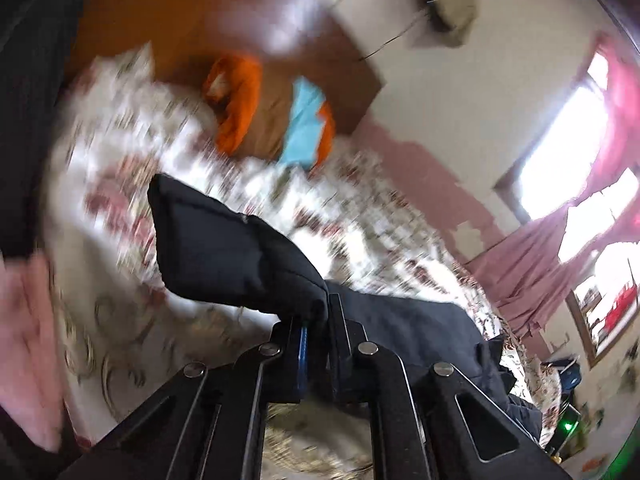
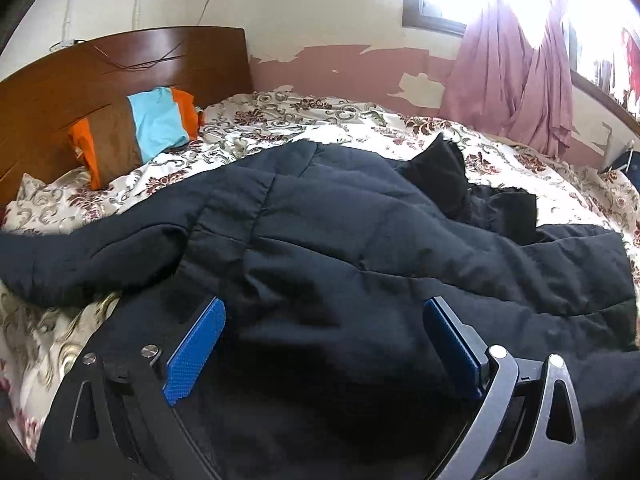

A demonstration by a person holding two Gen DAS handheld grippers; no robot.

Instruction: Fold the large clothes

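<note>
Left gripper (image 1: 316, 316) pinched tight on a sleeve of the dark navy quilted padded jacket (image 2: 340, 240); right gripper (image 2: 324, 344) spread wide, holding nothing
Blue textured pads (image 2: 196, 352) hover over puffy stitched panels; the jacket sprawls crumpled across the floral-patterned bedsheet (image 2: 280, 116), near an orange, brown and blue pillow (image 2: 140, 132)

The dark navy quilted jacket (image 2: 360, 240) is matt padded cloth, stitched into puffy panels. Under it, the white floral bedspread (image 2: 304, 116) looks smooth with a faint sheen. At the head of the bedspread, the brown wooden headboard (image 2: 120, 64) is glossy. The right gripper's (image 2: 324, 344) blue pads (image 2: 196, 352) are finely textured plastic on matt black arms with shiny metal rivets.
</note>
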